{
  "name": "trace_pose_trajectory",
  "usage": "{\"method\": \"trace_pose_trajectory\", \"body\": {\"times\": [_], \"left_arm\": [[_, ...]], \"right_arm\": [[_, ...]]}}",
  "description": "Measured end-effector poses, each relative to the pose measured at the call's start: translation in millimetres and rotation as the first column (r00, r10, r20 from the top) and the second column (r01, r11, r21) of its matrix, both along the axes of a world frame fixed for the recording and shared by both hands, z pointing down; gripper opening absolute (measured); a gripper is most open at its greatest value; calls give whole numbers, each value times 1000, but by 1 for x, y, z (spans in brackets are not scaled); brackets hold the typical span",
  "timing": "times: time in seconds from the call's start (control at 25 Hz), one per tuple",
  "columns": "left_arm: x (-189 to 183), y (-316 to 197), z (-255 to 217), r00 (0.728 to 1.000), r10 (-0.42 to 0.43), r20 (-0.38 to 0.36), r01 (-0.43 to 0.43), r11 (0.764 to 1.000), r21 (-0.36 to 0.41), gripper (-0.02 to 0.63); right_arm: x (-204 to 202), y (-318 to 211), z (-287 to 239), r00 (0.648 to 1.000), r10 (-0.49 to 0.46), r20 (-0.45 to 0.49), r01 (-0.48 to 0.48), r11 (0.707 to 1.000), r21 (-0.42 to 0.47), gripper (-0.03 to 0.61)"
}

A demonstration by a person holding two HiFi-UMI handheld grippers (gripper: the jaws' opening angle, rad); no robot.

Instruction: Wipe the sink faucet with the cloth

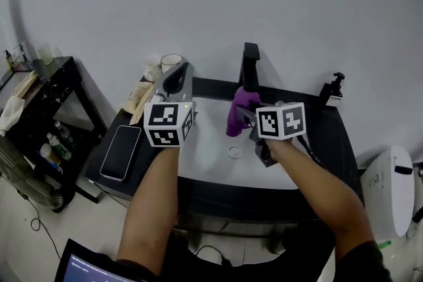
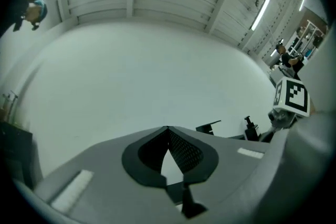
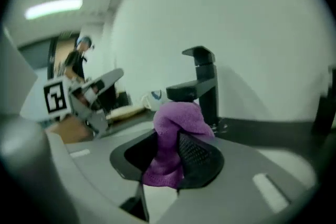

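1. The right tool (image 3: pixel 173 157) has its jaws clamped on the purple cloth (image 3: pixel 176 128). One bunch pokes out ahead of the jaws and the rest trails back between them.
2. The cloth's long axis runs along the jaws. Its forward bunch points at the black faucet (image 3: pixel 205 81) and sits right at the spout's end. Whether they touch I cannot tell.
3. The faucet stands at the back rim of the sink (image 1: pixel 205 158). Its column is upright, and its spout reaches level out over the white basin toward the person.
4. The left tool (image 2: pixel 168 152) has its tips together with nothing between them. It is held above the sink's left side, well apart from the faucet and aimed at the bare wall.
5. In my judgement the step in hand is bringing the cloth onto the faucet, with the wiping barely begun or about to begin.
6. The next move calls for pressing the bunch against the spout, drawing it along that level axis, then running it down the column.
7. A phone (image 1: pixel 121 152) lies on the surface left of the sink.
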State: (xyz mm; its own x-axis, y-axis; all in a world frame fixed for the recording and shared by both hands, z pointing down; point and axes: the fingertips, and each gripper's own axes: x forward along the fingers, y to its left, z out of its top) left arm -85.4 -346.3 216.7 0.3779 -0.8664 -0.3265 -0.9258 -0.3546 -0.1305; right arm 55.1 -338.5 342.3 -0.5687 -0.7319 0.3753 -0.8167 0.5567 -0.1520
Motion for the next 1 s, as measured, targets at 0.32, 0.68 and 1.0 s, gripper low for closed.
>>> {"method": "trace_pose_trajectory", "body": {"times": [0.32, 0.68, 1.0], "left_arm": [[-70, 10, -25, 977, -98, -189, 111, 992, 60, 17], [-82, 4, -20, 950, -91, -298, 103, 994, 26, 17], [-80, 4, -20, 937, -42, -348, 56, 998, 30, 18]], "right_arm": [[-40, -52, -21, 595, 331, 732, -365, 923, -120, 117], [-43, -96, -77, 400, 303, 865, -530, 847, -51, 118], [-37, -117, -85, 318, 335, 887, -589, 803, -93, 118]]}}
